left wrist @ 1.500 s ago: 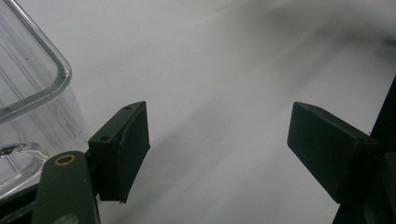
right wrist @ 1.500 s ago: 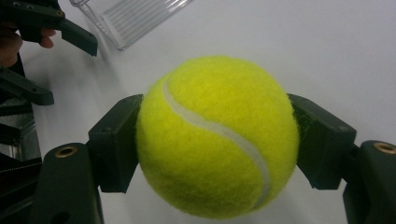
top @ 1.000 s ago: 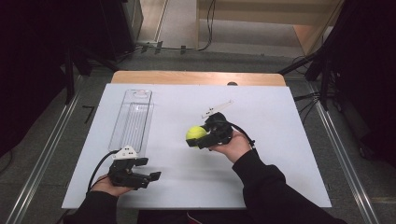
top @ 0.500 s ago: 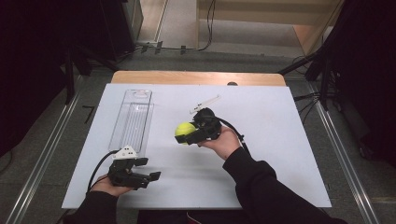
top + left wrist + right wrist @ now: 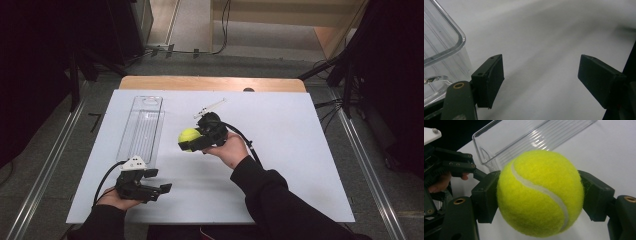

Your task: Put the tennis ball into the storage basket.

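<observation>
Right gripper [image 5: 192, 141] is clamped across the tennis ball [image 5: 189, 138], held above the table just at 3 o'clock of the clear tray [image 5: 142, 131]. Light, fuzzy, a bit squishy, so gripping its widest middle looks best. Left gripper [image 5: 155, 188] sits spread apart, holding nothing.

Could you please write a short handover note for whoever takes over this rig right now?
Right gripper: shut on the ball, held above the table, just right of the clear tray.
Left gripper: open, holding nothing, near the tray's near end.
Done: ball picked up.
Left: probably place the ball in the tray, which looks empty.
</observation>
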`<state>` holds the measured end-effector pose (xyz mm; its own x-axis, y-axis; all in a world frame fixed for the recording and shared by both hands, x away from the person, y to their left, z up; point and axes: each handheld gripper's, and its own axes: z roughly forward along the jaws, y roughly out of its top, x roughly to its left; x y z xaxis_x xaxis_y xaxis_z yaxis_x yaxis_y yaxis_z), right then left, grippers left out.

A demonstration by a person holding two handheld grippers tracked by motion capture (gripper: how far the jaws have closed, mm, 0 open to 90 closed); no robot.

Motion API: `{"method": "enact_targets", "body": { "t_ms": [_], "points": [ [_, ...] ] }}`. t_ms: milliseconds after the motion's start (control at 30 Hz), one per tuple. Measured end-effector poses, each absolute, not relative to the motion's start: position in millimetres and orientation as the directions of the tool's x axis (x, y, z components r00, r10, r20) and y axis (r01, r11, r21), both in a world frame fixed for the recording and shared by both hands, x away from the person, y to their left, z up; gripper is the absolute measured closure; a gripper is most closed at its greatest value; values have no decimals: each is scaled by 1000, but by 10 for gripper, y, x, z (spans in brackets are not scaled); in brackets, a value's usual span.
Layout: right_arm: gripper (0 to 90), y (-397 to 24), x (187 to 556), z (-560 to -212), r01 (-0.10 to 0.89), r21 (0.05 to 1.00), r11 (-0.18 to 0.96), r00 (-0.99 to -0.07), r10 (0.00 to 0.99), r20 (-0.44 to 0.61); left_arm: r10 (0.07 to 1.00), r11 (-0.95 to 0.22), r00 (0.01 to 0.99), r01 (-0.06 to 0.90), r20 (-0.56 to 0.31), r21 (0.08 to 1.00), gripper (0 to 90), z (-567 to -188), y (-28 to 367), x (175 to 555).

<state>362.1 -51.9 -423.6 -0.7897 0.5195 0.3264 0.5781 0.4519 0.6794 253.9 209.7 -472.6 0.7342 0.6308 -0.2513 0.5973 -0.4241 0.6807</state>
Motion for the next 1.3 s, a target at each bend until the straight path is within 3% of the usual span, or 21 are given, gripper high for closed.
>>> {"method": "enact_targets", "body": {
  "t_ms": [1300],
  "points": [
    [239, 118, 3910, -4040, 574, 680, 456, -798, 499, 339, 623, -428, 742, 590, -249, 685, 216, -4722, 2095, 2540]
  ]
}}
